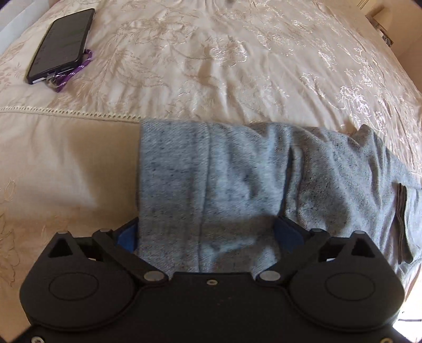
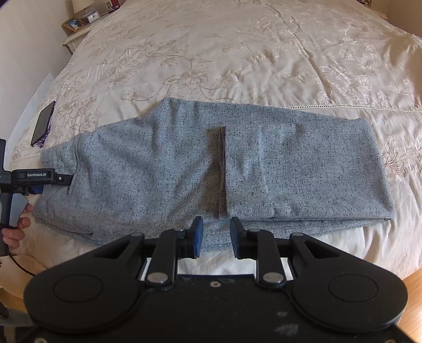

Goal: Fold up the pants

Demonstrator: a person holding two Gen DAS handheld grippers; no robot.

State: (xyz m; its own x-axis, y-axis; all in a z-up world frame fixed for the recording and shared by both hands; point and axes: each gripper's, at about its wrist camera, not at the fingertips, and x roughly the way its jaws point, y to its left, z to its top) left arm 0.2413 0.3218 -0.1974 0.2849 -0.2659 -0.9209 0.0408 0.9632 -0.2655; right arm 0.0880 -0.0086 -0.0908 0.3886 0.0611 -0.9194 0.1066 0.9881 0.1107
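While pants [image 2: 163, 163] fill the spread left hand-held gripper [image 1: 207, 234], the right hand-held gripper [image 2: 214, 237] gapes.

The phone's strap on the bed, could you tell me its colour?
Purple strap, clearest in the left wrist view, at the phone's lower end.

Home bedroom. A bed [image 2: 263, 39] with a cream floral-embroidered bedspread [image 1: 211, 66] fills the view ahead of each tool. Far ahead-left of the right tool, a white nightstand [image 2: 76, 35] carries a framed photo [image 2: 73, 24], a small clock [image 2: 92, 17] and a lamp base [image 2: 83, 8]. A phone [image 1: 62, 44] lies on the bedspread ahead-left of the left tool. Wood floor [image 2: 414, 287] lies right of the right tool.
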